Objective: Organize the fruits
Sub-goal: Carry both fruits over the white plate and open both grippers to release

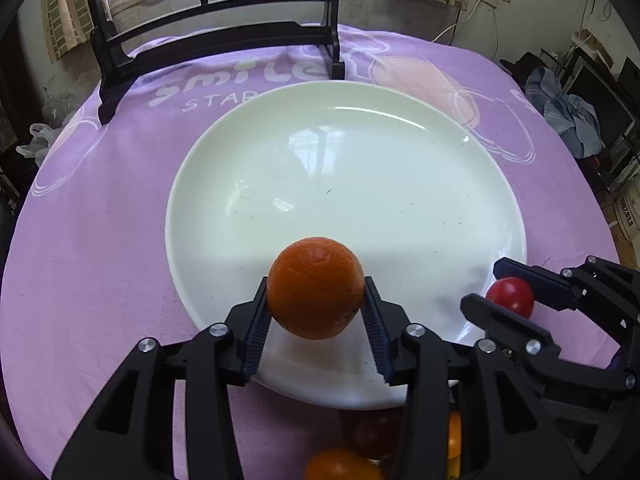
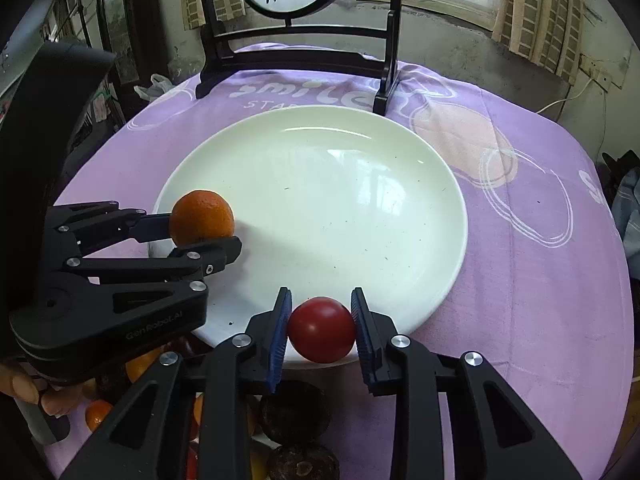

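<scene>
My left gripper (image 1: 316, 300) is shut on an orange (image 1: 315, 288) and holds it above the near rim of a big white plate (image 1: 360, 168). My right gripper (image 2: 320, 330) is shut on a small red fruit (image 2: 322, 329) over the plate's near edge (image 2: 420, 292). In the left wrist view the right gripper (image 1: 506, 294) with the red fruit (image 1: 511, 296) sits at the plate's right rim. In the right wrist view the left gripper (image 2: 200, 232) holds the orange (image 2: 202, 218) at the plate's left rim. The inside of the plate is bare.
The plate lies on a round table with a purple cloth (image 2: 540, 280). A black wooden stand with a round painted panel (image 2: 296, 60) stands behind the plate. More oranges (image 1: 340, 465) and dark fruits (image 2: 294, 412) lie on the cloth under the grippers.
</scene>
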A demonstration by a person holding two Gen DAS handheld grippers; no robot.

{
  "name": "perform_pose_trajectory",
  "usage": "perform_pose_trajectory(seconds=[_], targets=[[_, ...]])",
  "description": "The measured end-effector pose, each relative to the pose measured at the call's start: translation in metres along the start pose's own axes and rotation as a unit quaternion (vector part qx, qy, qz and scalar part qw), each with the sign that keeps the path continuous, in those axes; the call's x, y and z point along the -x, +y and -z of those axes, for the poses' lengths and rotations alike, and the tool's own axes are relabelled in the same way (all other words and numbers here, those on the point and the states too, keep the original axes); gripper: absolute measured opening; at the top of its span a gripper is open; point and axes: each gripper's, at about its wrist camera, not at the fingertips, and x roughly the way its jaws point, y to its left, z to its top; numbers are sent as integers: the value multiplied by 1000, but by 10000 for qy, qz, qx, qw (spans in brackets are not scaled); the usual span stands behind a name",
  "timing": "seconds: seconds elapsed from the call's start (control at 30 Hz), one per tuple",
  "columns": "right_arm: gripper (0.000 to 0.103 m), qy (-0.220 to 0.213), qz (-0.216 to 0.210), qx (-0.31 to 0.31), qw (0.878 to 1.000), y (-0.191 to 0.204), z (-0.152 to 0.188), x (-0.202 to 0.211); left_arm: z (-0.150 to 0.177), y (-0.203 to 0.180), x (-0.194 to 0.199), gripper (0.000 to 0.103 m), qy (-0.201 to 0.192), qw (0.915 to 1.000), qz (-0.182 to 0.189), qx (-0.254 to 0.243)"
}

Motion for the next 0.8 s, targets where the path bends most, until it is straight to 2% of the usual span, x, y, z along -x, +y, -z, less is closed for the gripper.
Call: perform_pose_trajectory(seconds=[0.03, 0.07, 0.1, 0.33, 0.4, 0.5, 0.67, 0.8], targets=[[45, -1, 70, 36, 10000, 2, 0, -1, 0, 1, 0, 51, -45, 10000, -52, 39], [56, -71, 137, 58, 9999, 3, 1, 1, 0, 3, 3, 61, -133, 9999, -50, 68], [59, -136, 142, 73, 9998, 4, 2, 5, 1, 5, 9, 67, -235, 9997, -37, 92], [59, -319, -4, -17, 9995, 0, 19, 37, 23, 5, 60, 75, -702, 9975, -18, 51], [63, -383, -43, -80, 9992, -2, 29, 49, 33, 6, 74, 81, -797, 9968, -36, 41], [67, -479, -64, -188, 9987, -6, 48, 67, 57, 11, 92, 83, -958, 9953, -78, 103], [75, -582, 7, -471, 9972, -15, 87, 90, 98, 23, 106, 85, -958, 9950, -47, 281], [77, -599, -3, -702, 9957, -21, 121, 101, 135, 36, 112, 86, -888, 9948, 21, 509]])
